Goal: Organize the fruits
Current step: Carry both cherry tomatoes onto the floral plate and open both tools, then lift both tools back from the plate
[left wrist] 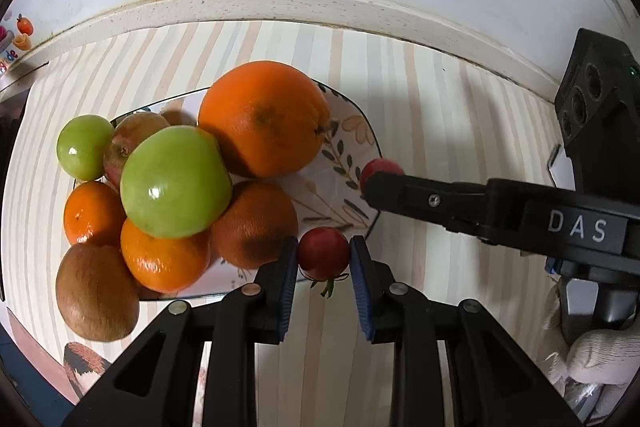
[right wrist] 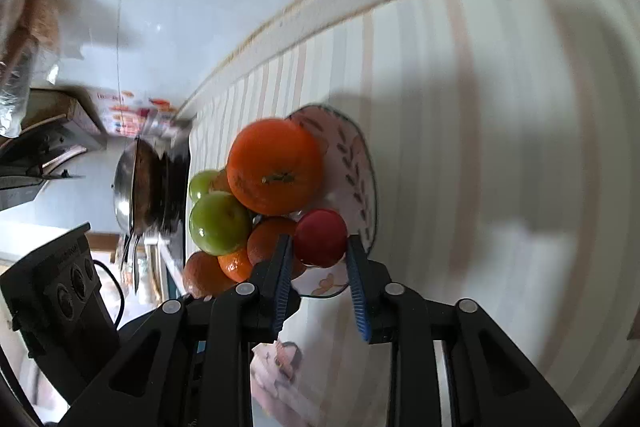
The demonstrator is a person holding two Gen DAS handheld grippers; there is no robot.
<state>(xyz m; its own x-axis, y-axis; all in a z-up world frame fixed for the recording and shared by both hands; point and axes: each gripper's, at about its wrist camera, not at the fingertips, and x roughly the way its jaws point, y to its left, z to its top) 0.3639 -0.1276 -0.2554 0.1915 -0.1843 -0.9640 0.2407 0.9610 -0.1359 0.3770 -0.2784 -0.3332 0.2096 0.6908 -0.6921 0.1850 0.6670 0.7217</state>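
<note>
Striped cloth (left wrist: 420, 99); fruit hides most of plate (left wrist: 344, 163).

Both black plastic grippers, left (left wrist: 323, 255) and right (right wrist: 320, 243), carry ribbed blue pads (left wrist: 289, 281), silver screws and white "DAS" lettering (left wrist: 577, 227); a white knitted glove (left wrist: 600, 357) covers the hand.

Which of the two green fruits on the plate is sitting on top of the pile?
The bigger green fruit, in the middle of the pile, resting on the oranges. The smaller green fruit sits lower, at the plate's left edge.
</note>
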